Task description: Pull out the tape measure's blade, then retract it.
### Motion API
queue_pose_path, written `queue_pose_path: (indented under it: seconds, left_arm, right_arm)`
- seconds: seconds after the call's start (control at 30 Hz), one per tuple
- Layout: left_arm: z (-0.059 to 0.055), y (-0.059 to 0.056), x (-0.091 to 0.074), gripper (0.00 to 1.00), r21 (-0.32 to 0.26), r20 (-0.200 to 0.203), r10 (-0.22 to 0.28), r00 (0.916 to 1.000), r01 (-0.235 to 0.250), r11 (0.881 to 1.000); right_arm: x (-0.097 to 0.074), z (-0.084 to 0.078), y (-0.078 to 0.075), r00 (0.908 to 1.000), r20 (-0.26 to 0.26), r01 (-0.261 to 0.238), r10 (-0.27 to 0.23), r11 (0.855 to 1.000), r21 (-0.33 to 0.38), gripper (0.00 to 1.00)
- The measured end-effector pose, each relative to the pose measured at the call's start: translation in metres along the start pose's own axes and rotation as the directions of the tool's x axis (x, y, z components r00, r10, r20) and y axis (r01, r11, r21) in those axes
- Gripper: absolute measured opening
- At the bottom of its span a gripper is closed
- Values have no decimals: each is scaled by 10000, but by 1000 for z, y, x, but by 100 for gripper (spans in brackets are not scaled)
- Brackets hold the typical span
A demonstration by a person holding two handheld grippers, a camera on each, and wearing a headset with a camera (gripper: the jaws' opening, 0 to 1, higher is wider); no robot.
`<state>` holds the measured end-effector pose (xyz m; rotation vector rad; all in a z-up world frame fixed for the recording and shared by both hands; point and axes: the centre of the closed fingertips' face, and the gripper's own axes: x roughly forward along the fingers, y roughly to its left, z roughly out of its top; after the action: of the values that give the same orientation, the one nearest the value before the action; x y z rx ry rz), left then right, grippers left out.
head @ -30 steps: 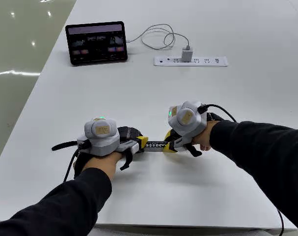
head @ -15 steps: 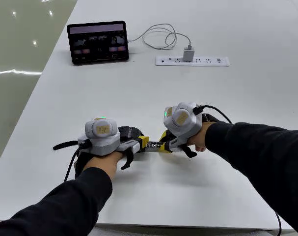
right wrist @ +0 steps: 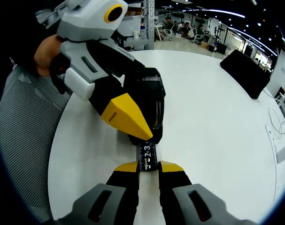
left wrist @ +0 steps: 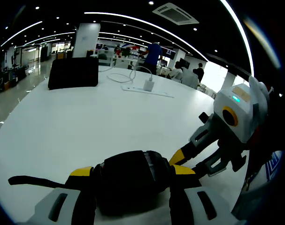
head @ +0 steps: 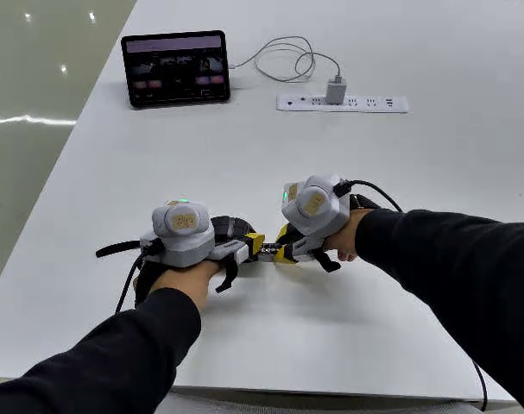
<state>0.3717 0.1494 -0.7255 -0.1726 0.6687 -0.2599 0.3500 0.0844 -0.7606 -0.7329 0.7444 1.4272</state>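
The black tape measure case (left wrist: 128, 180) sits on the white table, clamped between the yellow-tipped fingers of my left gripper (left wrist: 133, 172). In the right gripper view the case (right wrist: 147, 101) lies just ahead, with a short stretch of numbered blade (right wrist: 146, 157) coming out of it. My right gripper (right wrist: 147, 167) is shut on the blade's end. From the head view the two grippers stand almost tip to tip, the left gripper (head: 249, 247) with the case (head: 228, 229) and the right gripper (head: 280, 254) a short gap away, with the blade (head: 266, 252) bridging them.
A dark tablet (head: 176, 67) stands at the far left of the table. A white power strip (head: 343, 103) with a plugged charger and coiled cable (head: 289, 60) lies at the back. The table's left edge (head: 63, 164) drops to a glossy floor.
My right gripper has moved left toward the left gripper and the exposed blade has grown much shorter. The left gripper stays put on the case.
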Motion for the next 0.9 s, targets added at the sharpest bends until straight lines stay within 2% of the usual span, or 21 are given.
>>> queue_pose_path:
  seconds: [0.6,0.9]
  left_arm:
    - [0,0,0,59,-58,15,-36,10000,36,10000]
    - [0,0,0,59,-59,41,-31,10000,31,10000]
  right_arm:
    - [12,18,2,9999,149,-57,58,10000,-42,11]
    - [13,17,2,9998,160,-138,140,9999,-99,11]
